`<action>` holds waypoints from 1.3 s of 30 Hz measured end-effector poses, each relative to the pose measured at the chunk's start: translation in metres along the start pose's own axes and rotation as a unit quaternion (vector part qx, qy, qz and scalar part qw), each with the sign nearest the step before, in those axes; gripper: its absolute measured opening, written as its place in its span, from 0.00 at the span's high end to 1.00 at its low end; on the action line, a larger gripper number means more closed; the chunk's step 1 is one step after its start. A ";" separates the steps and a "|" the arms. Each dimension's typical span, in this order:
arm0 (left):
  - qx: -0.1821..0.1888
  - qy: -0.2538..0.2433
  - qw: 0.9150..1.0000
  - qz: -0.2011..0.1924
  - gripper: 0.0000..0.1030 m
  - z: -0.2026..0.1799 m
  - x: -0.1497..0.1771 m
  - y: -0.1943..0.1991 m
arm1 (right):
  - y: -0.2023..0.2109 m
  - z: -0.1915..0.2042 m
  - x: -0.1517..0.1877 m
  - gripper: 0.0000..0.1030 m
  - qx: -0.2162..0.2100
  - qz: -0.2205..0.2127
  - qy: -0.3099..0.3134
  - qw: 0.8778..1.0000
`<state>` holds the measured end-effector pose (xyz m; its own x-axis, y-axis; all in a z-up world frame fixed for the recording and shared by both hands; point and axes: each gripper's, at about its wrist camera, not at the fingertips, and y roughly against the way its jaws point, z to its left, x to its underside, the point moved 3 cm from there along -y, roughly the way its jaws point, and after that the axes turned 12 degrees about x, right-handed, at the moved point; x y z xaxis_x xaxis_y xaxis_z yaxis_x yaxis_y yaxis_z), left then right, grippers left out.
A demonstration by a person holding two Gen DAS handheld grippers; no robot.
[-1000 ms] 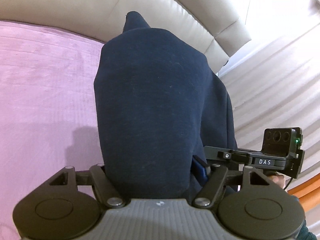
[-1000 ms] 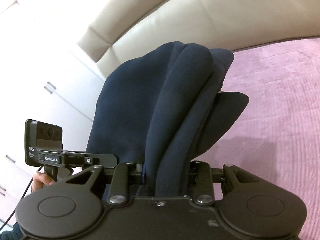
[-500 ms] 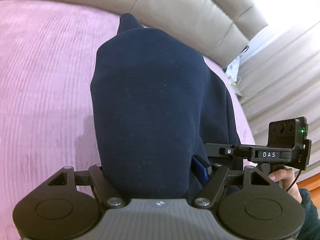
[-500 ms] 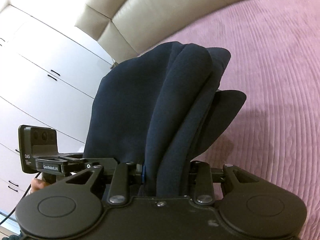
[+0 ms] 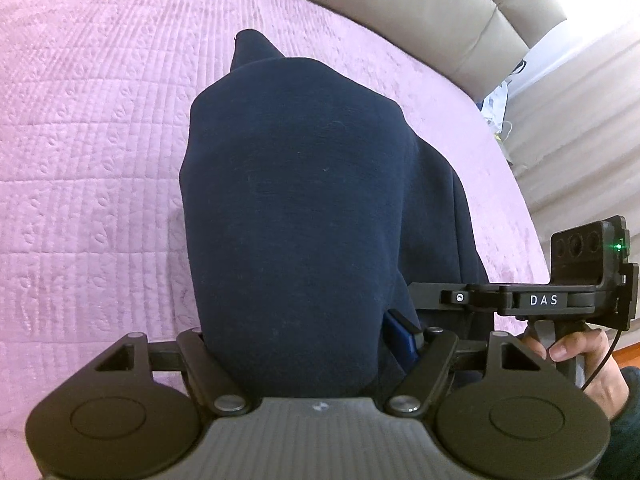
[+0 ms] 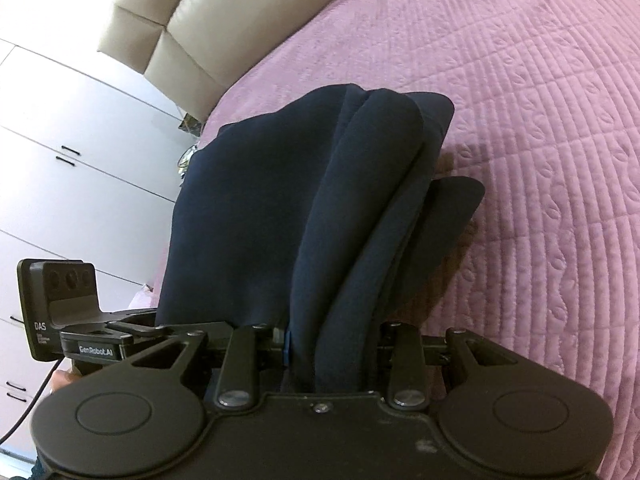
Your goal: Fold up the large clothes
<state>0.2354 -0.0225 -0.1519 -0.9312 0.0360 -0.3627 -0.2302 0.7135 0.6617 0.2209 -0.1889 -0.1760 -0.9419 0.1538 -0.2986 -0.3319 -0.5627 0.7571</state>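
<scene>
We have both grippers, left (image 5: 298, 344) and right (image 6: 332, 344), clamped on the soft, bulky garment (image 5: 296, 216), whose thick folded edges should grip well.

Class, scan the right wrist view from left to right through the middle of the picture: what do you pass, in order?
White cupboard doors → the other gripper's camera block → bunched navy garment → pink quilted bedspread.

right claw (image 6: 328, 344) clamps bunched navy garment (image 6: 280, 216) above pink bedspread (image 6: 540, 120).
</scene>
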 end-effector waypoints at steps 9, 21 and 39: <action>-0.002 -0.004 1.000 0.005 0.27 0.002 0.005 -0.020 | -0.005 -0.013 0.006 0.62 0.019 -0.006 0.007 1.000; -0.042 -0.030 0.999 -0.015 0.13 0.015 0.030 -0.006 | 0.007 -0.027 0.006 0.19 0.151 -0.066 0.080 0.983; -0.102 -0.066 0.991 0.049 0.00 0.004 0.108 -0.006 | 0.020 -0.015 0.098 0.03 0.239 -0.085 0.151 0.955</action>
<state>0.1377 -0.0195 -0.1977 -0.9099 0.1983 -0.3645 -0.2059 0.5469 0.8115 0.1223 -0.1972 -0.1985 -0.8382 -0.0726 -0.5405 -0.5326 -0.1036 0.8400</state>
